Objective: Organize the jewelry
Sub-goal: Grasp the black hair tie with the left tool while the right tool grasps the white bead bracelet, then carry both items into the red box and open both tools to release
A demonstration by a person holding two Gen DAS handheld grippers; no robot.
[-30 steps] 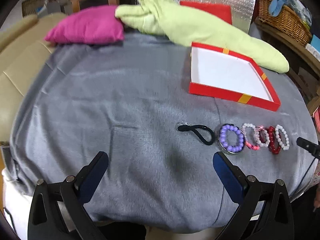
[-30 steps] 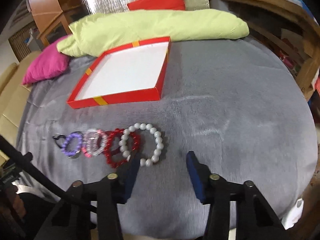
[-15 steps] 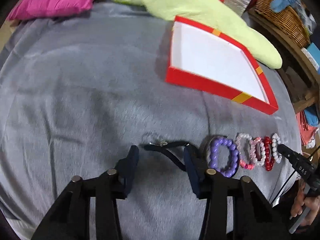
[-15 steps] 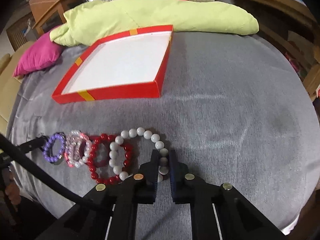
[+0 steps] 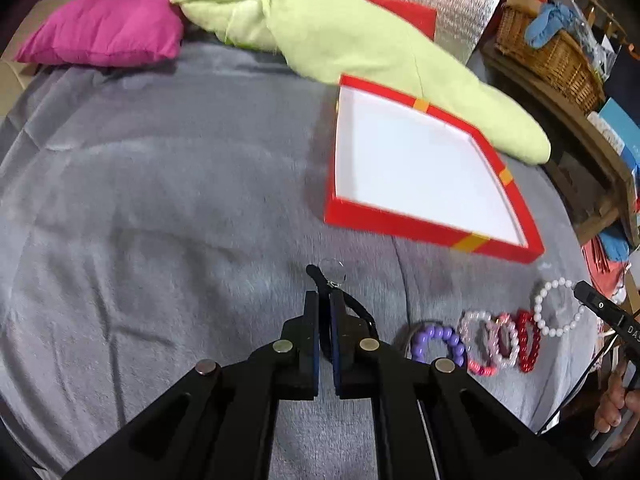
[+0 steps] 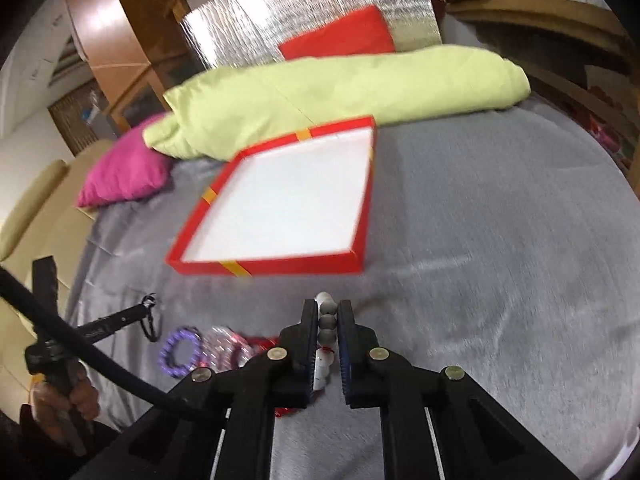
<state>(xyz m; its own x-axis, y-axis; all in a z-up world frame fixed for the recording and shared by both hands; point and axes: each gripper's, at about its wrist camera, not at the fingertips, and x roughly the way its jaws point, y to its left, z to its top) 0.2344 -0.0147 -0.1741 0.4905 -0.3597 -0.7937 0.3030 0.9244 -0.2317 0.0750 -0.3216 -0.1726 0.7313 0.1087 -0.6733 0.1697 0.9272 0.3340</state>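
My left gripper (image 5: 324,300) is shut on a black cord bracelet (image 5: 320,276) with a small clear ring at its tip, held above the grey cloth. My right gripper (image 6: 325,308) is shut on the white pearl bracelet (image 6: 325,322), lifted off the cloth; the same bracelet shows in the left wrist view (image 5: 556,308). A purple bead bracelet (image 5: 438,344), a pink-and-clear one (image 5: 486,344) and a red one (image 5: 528,344) lie in a row on the cloth. The red box lid with white inside (image 5: 400,226) stands beyond them and holds nothing.
A lime-green cushion (image 5: 360,40), a magenta pillow (image 5: 104,32) and a red cushion (image 6: 340,38) lie at the back. A wicker basket (image 5: 552,56) sits on a wooden shelf at right. The grey cloth (image 5: 160,200) covers the table.
Both grippers have shut: the left on the black cord bracelet, the right on the white pearl bracelet. Both have lifted their bracelets off the cloth toward the red box.
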